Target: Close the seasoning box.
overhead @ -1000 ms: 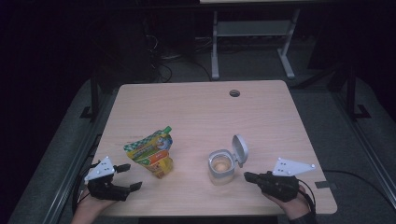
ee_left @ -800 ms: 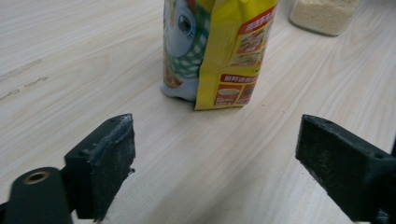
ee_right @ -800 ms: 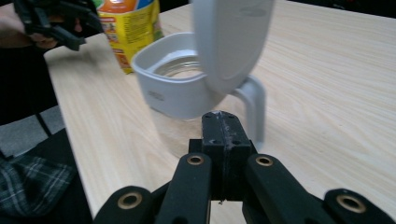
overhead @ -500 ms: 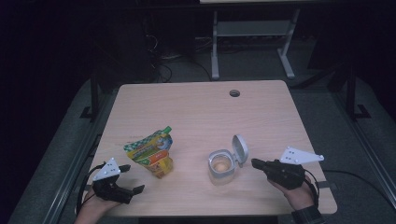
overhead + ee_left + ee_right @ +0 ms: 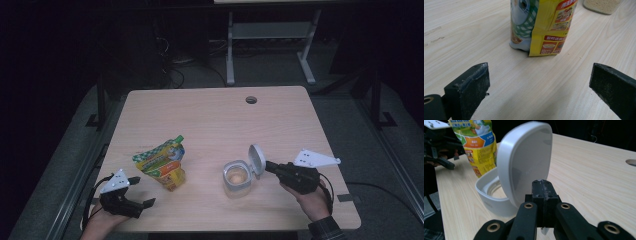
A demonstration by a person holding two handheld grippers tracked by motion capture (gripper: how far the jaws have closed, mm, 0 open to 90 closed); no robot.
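Note:
A yellow and green spouted pouch point(image 5: 162, 162) stands left of centre on the table. My left gripper point(image 5: 143, 191) sits near the front left corner, pointing at the pouch point(image 5: 541, 22). Its jaws have just been opening and now stand open, with bare table between them. A clear jar point(image 5: 236, 177) with a white collar holds pale grains, and its white flip lid point(image 5: 257, 159) stands raised. My right gripper point(image 5: 268, 165) is shut, its tip point(image 5: 541, 186) right at the back of the lid point(image 5: 524, 157). Whether it touches the lid I cannot tell.
The wooden table point(image 5: 215, 120) has a round cable hole point(image 5: 251, 100) at its far side. Beyond it stands a metal table frame point(image 5: 270, 35) on a dark floor. The person's hands come in at the front edge.
My right gripper has moved up and away from the front edge, to the back of the raised lid. The left jaws have spread wider; that hand has stayed in place.

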